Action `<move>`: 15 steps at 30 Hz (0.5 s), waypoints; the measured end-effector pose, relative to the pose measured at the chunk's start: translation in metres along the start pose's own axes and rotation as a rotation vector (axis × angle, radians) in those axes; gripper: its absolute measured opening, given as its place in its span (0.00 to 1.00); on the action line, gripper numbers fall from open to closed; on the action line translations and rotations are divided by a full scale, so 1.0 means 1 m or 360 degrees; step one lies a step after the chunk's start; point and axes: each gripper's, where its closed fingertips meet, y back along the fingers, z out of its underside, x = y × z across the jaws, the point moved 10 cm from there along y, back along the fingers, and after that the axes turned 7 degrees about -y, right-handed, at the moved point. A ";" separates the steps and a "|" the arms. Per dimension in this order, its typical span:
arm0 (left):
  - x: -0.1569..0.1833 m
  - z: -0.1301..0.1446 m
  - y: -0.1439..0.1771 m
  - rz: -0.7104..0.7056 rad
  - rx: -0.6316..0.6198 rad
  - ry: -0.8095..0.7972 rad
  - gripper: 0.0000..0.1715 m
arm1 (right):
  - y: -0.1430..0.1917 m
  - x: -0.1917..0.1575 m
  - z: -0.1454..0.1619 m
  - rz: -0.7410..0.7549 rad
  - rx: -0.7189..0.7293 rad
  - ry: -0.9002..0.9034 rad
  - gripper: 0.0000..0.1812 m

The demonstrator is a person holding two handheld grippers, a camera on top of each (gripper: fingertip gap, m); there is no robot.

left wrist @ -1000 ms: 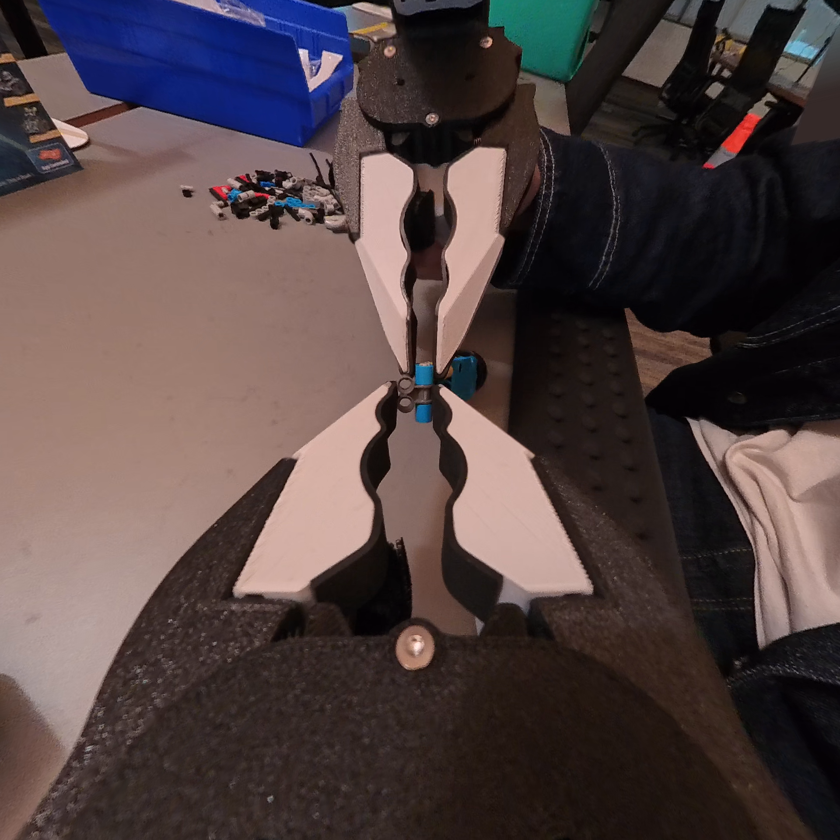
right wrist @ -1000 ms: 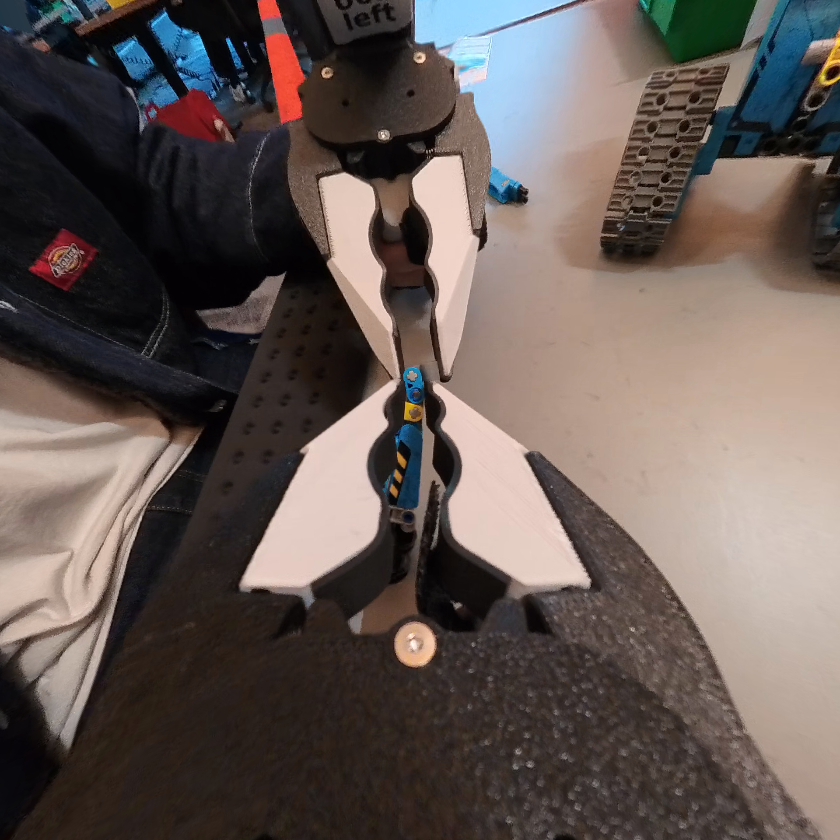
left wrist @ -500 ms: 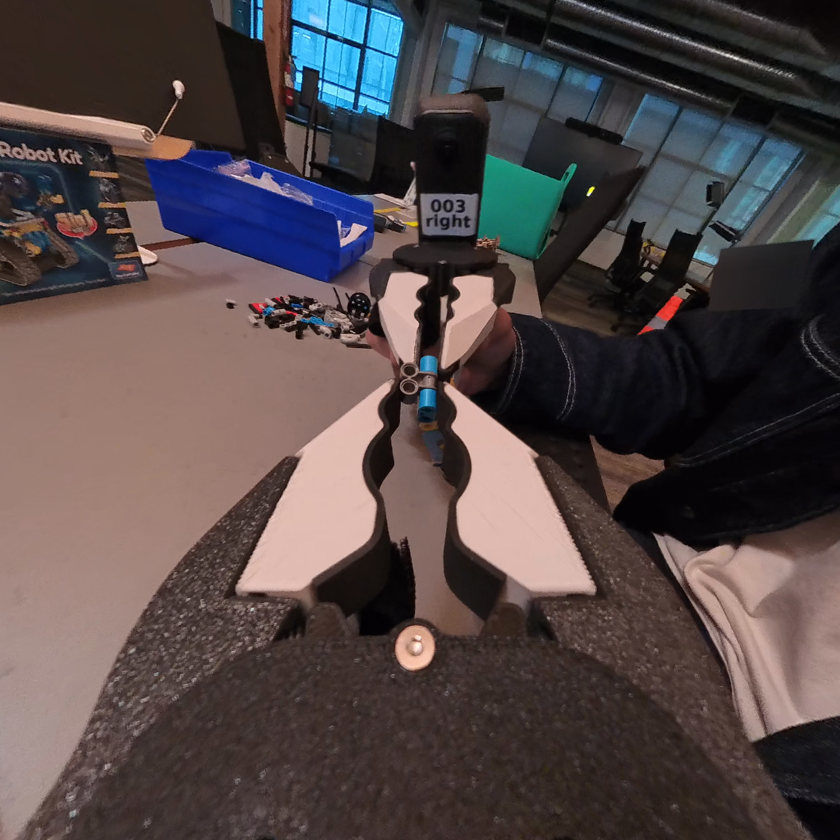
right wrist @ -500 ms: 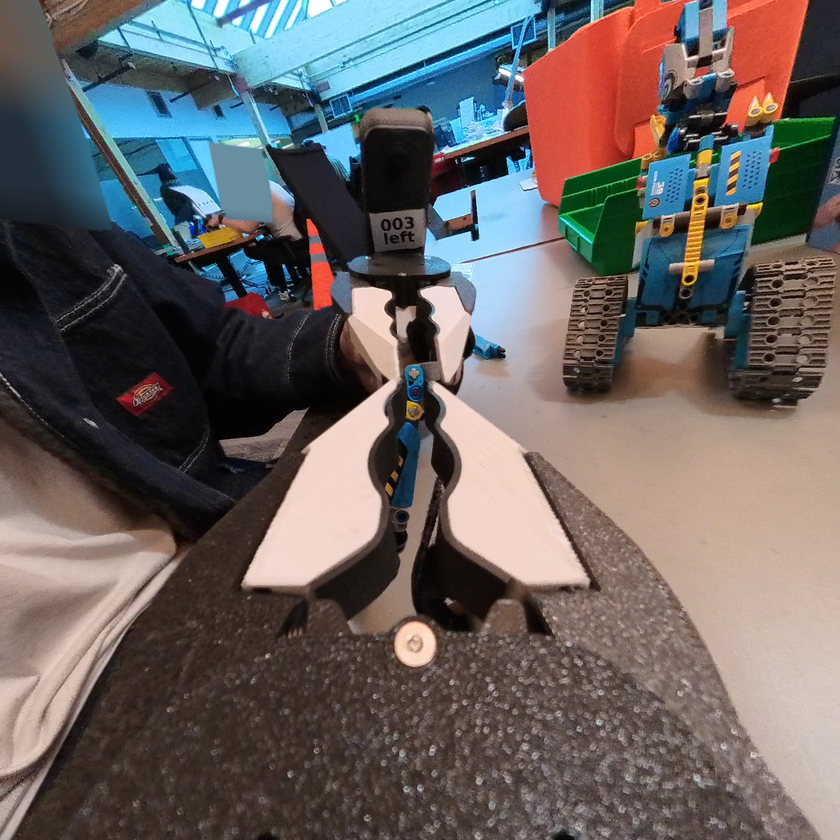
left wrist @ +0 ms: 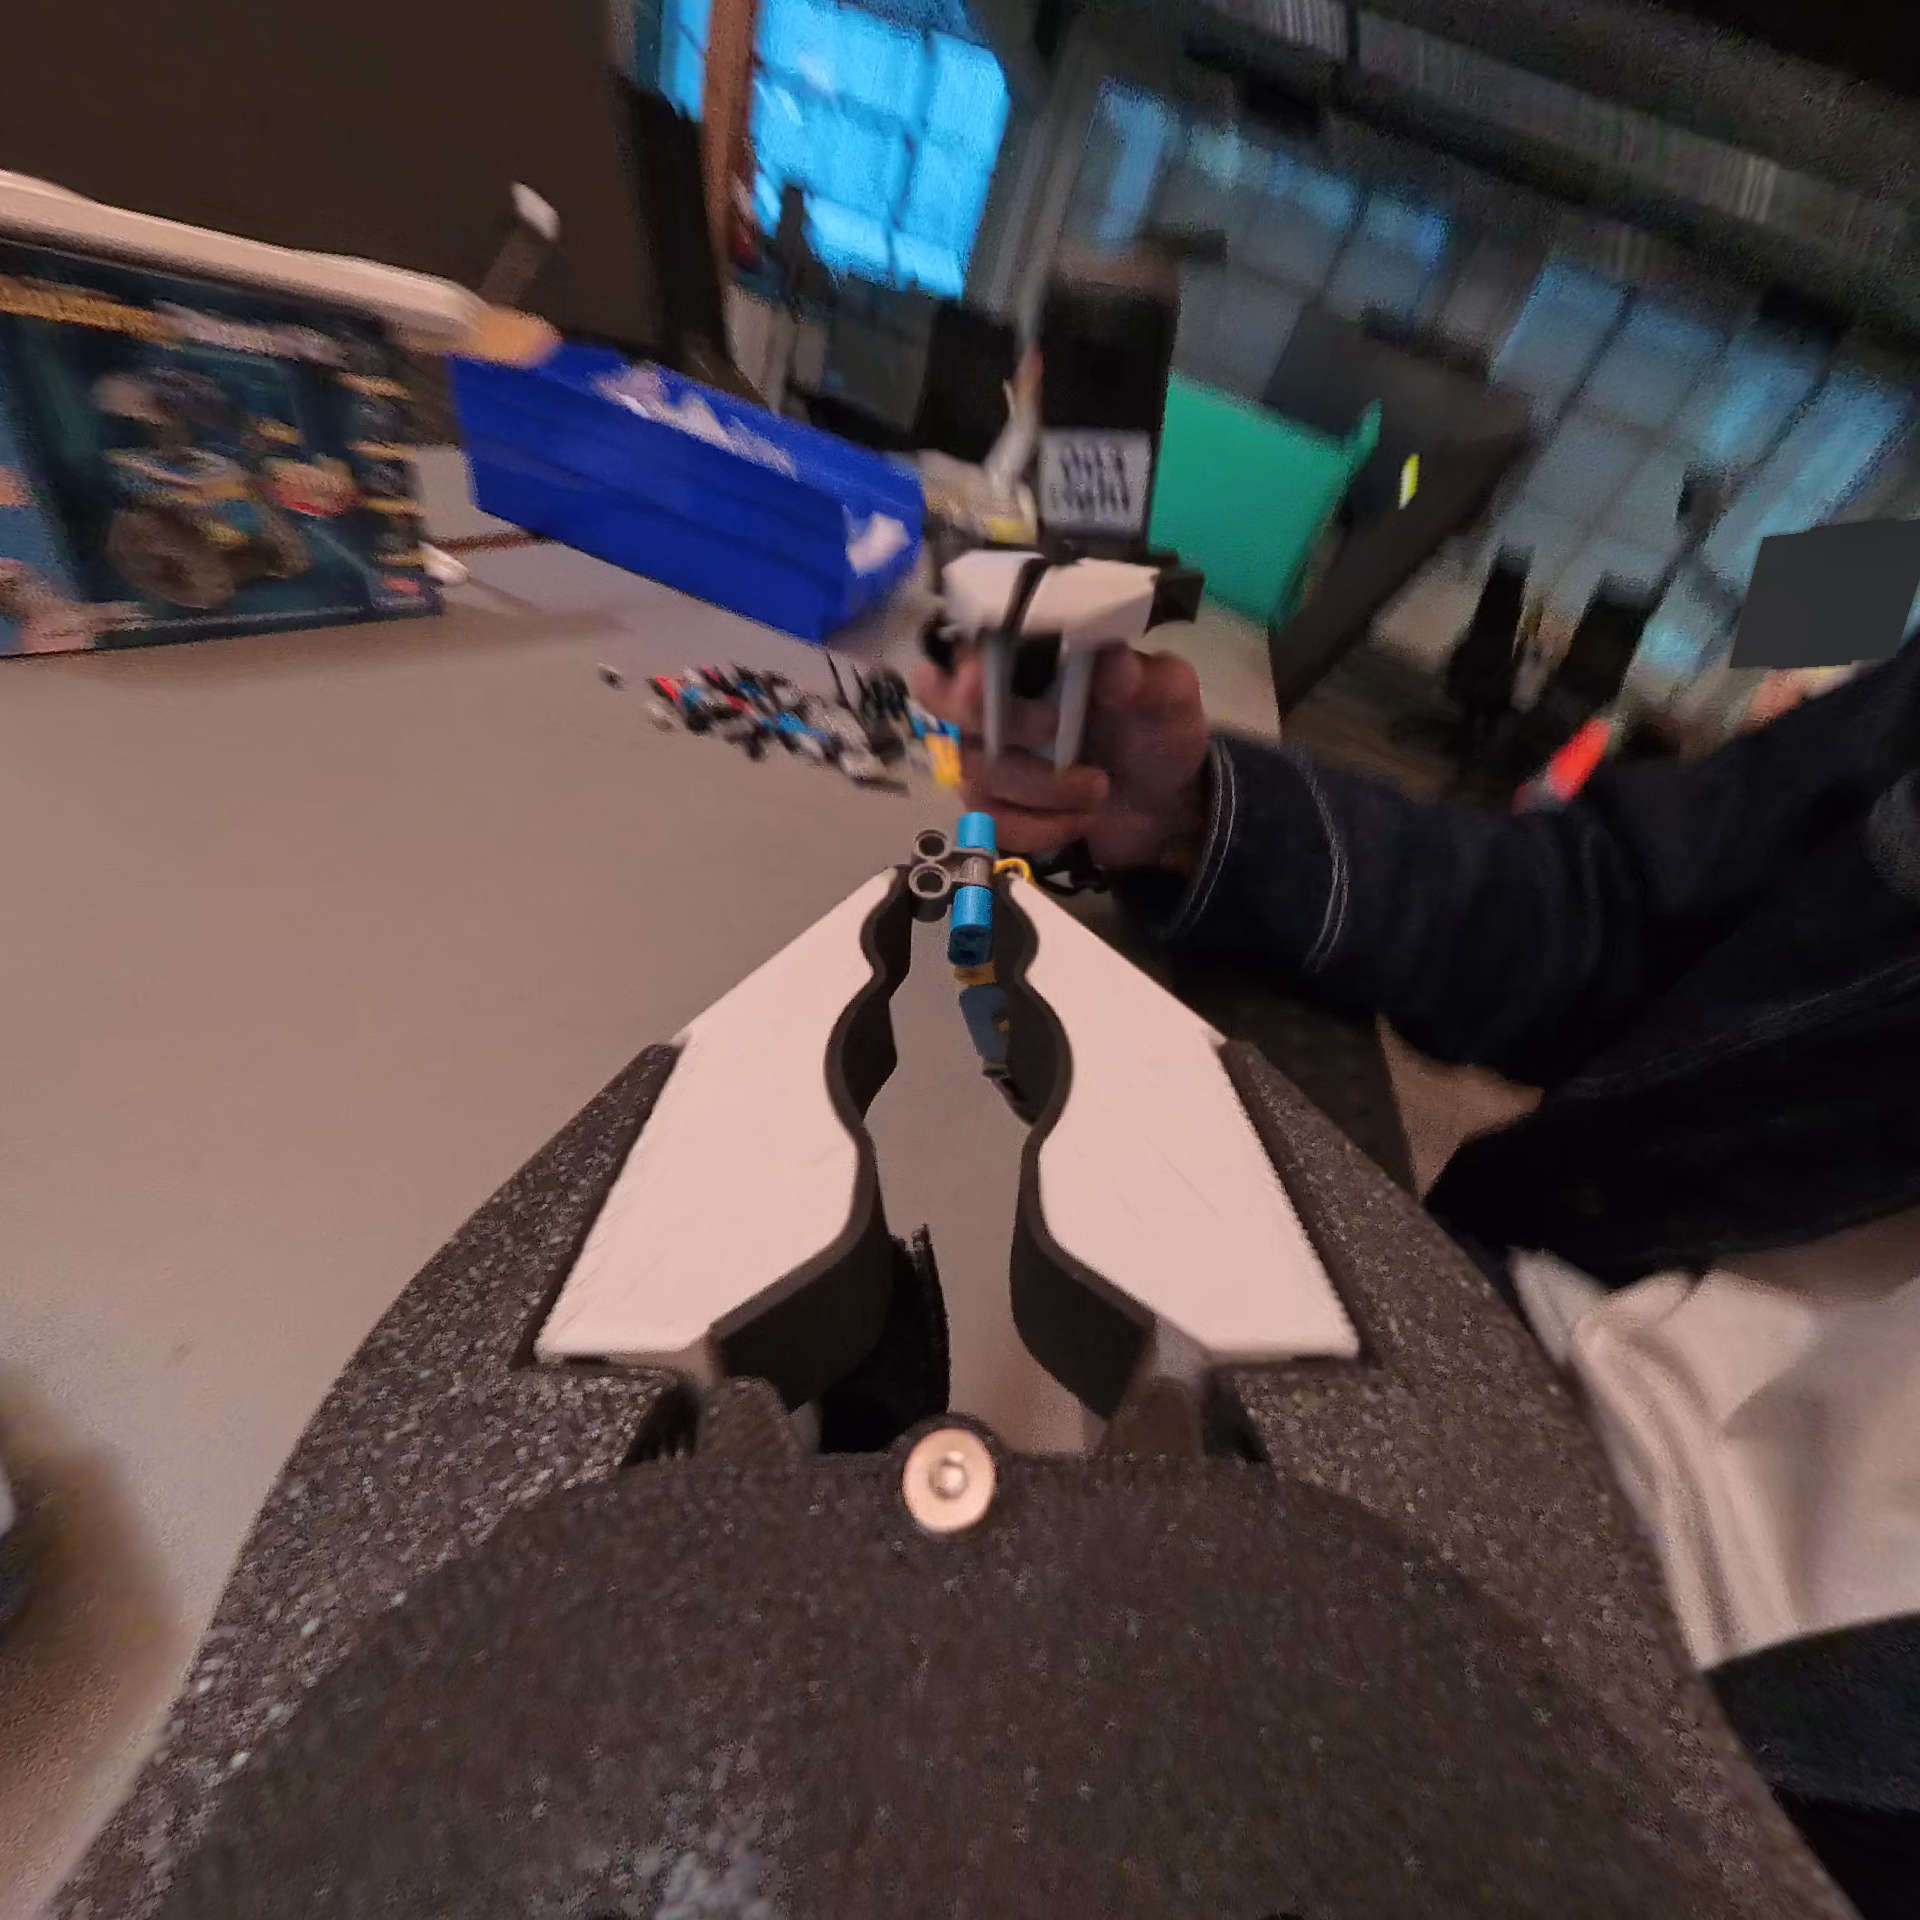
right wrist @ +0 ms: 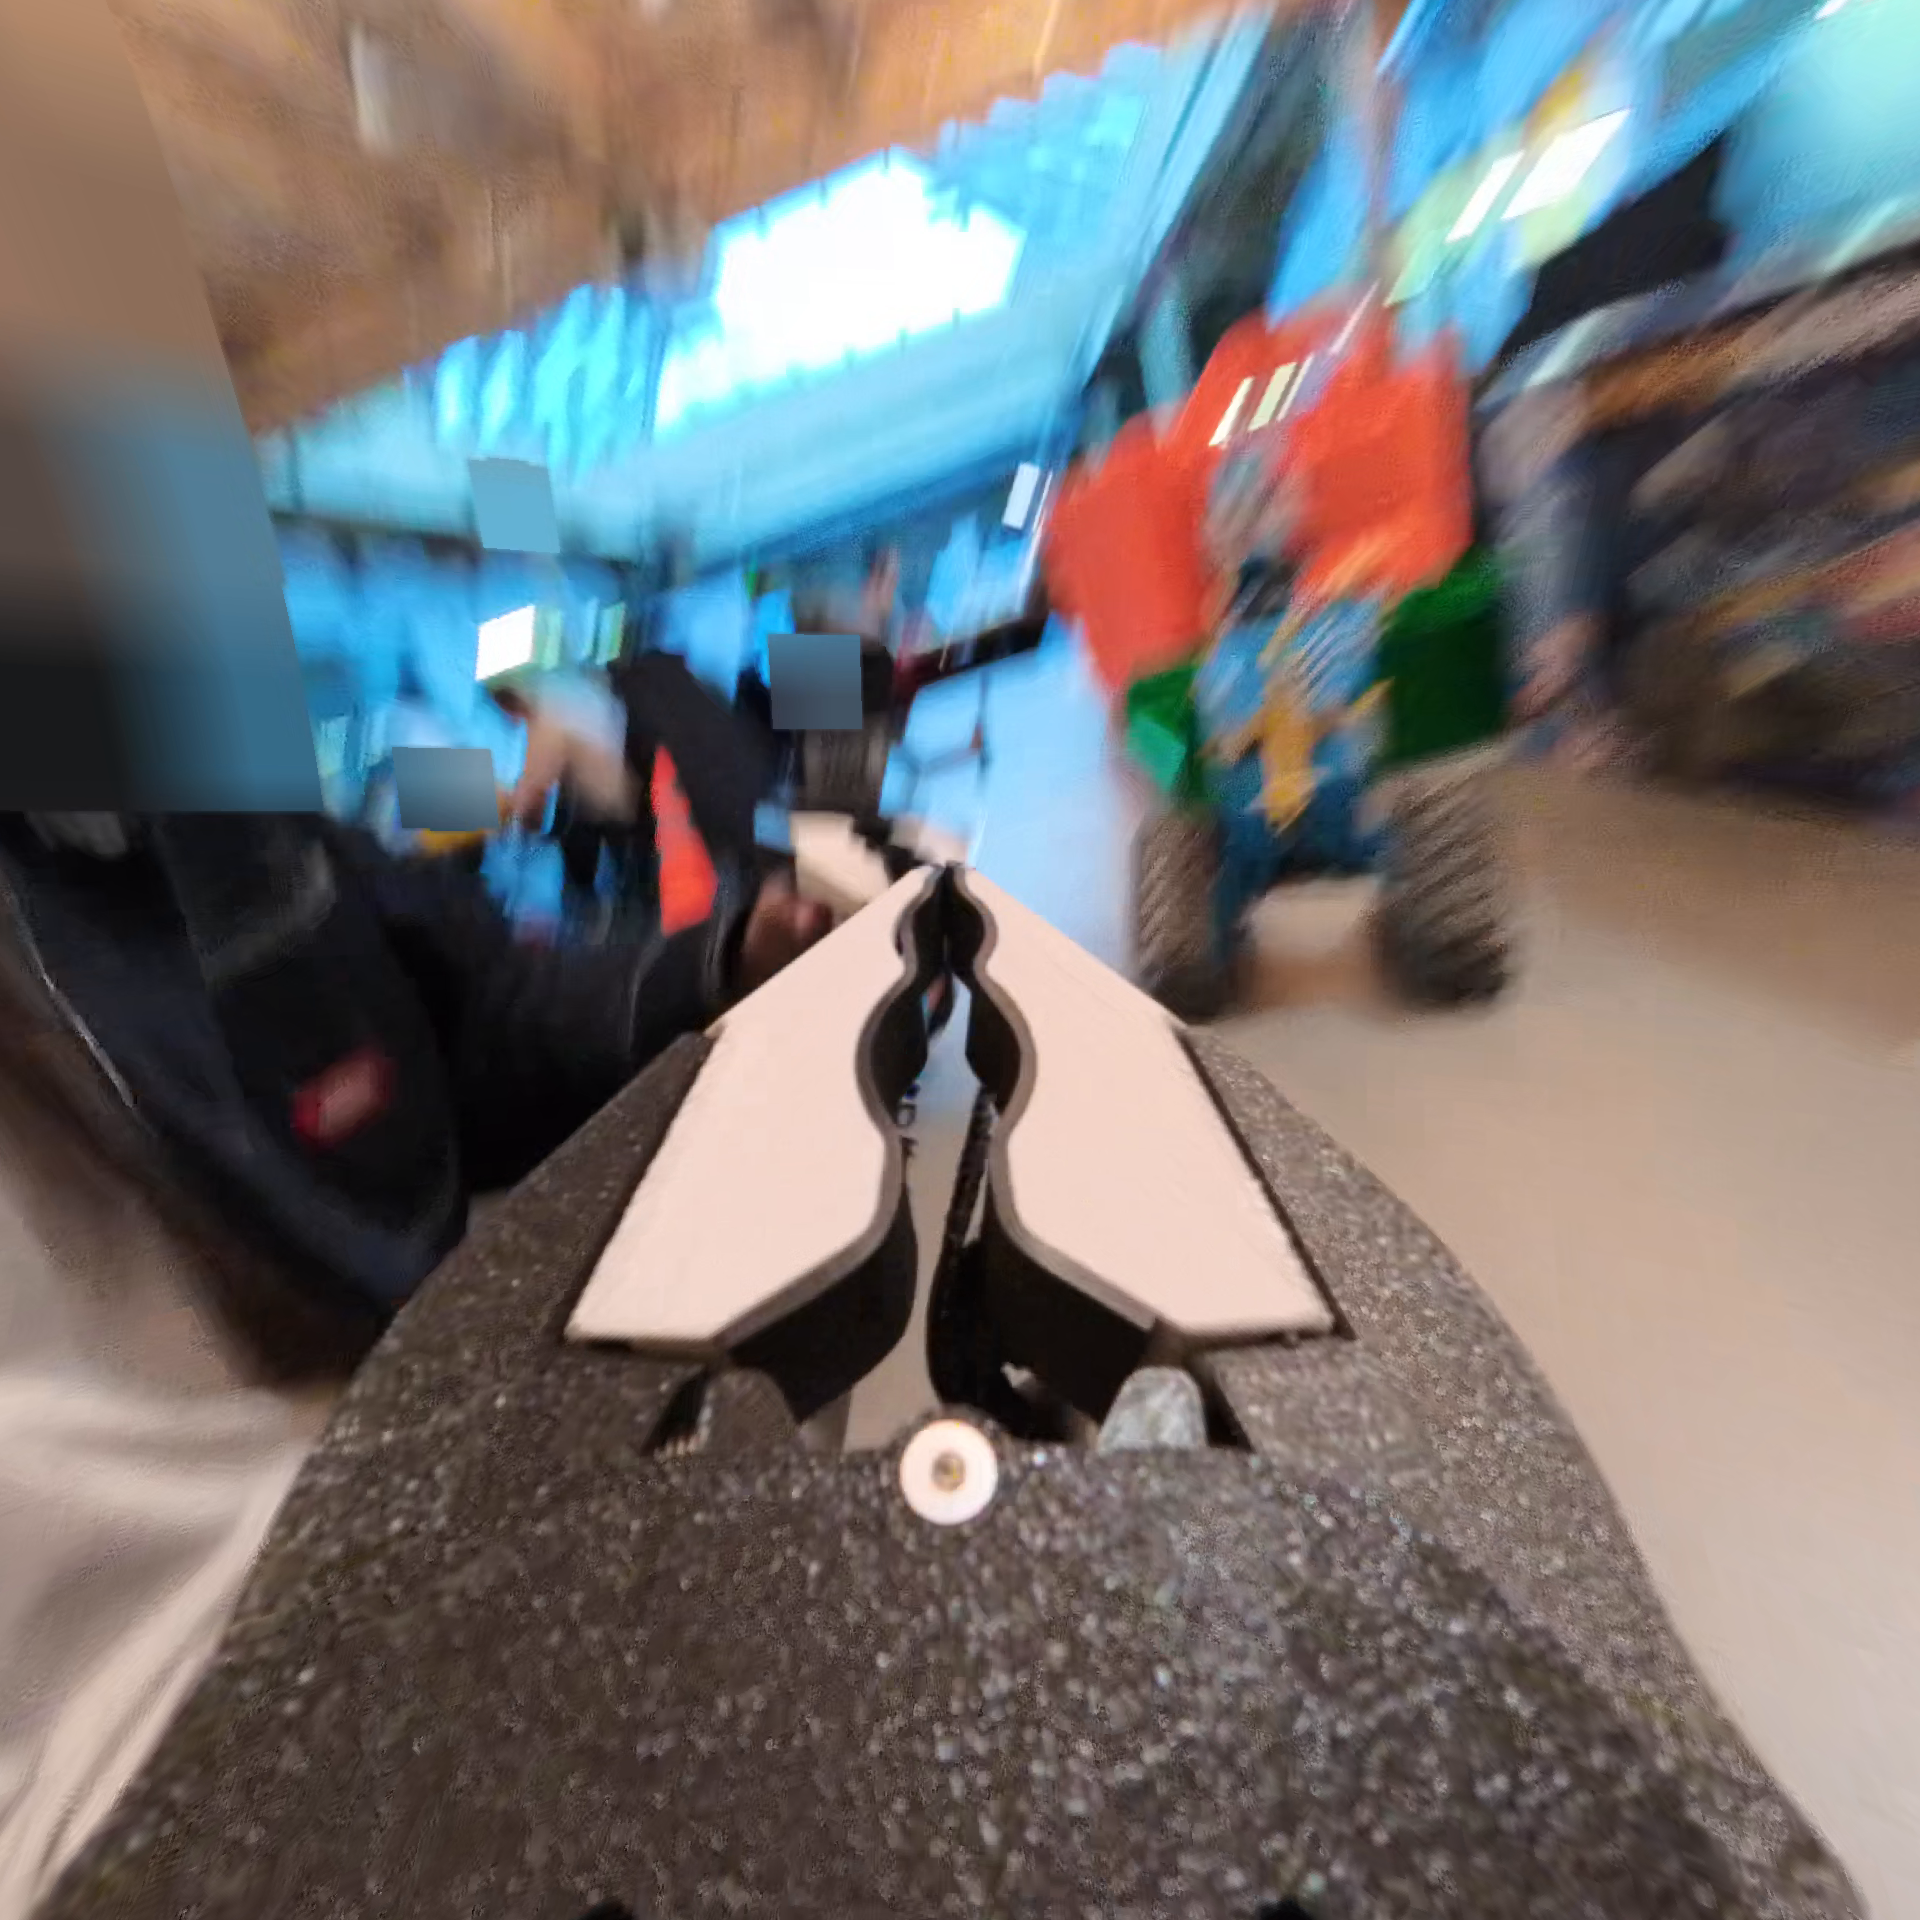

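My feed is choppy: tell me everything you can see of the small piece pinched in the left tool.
The piece is a small plastic building-toy assembly: a grey connector with two round holes side by side, joined to a short blue cylinder. Below that hang yellow and darker blue bits, partly hidden between the fingers. It stands roughly upright, clamped at the very tips of the left tool, above the grey table. Nothing else touches it; the right tool is held apart, farther off.

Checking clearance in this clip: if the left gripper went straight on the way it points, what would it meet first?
Most likely the person's hand around the right gripper, dead ahead of the left gripper and its grey-and-blue part. Blur leaves depth unclear.
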 end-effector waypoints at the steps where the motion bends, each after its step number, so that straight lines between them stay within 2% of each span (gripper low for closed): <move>1: -0.006 -0.005 0.011 -0.0042 0.0118 0.0053 0.07 | 0.023 0.003 -0.013 0.0095 0.0143 0.0042 0.00; 2: -0.003 -0.004 0.006 -0.0050 0.0084 -0.0004 0.07 | 0.018 0.001 -0.008 0.0156 0.0009 0.0111 0.00; 4: 0.016 0.006 -0.027 -0.0012 -0.0171 -0.0233 0.08 | -0.028 -0.006 0.023 -0.0011 -0.0362 -0.0010 0.00; 5: 0.022 0.008 -0.035 0.0011 -0.0223 -0.0325 0.08 | -0.046 -0.009 0.035 -0.0016 -0.0530 -0.0022 0.00; 6: 0.024 0.007 -0.035 0.0007 -0.0219 -0.0362 0.08 | -0.050 -0.010 0.035 0.0007 -0.0510 0.0001 0.00; 8: 0.018 0.003 -0.024 0.0029 -0.0124 -0.0228 0.08 | -0.038 -0.011 0.026 0.0009 -0.0443 0.0046 0.05; 11: 0.018 0.008 -0.024 0.0039 -0.0196 -0.0230 0.08 | -0.036 -0.015 0.033 0.0036 -0.0535 0.0112 0.15; 15: 0.022 0.014 -0.031 0.0084 -0.0296 -0.0248 0.08 | -0.043 -0.016 0.037 0.0000 -0.0619 0.0097 0.08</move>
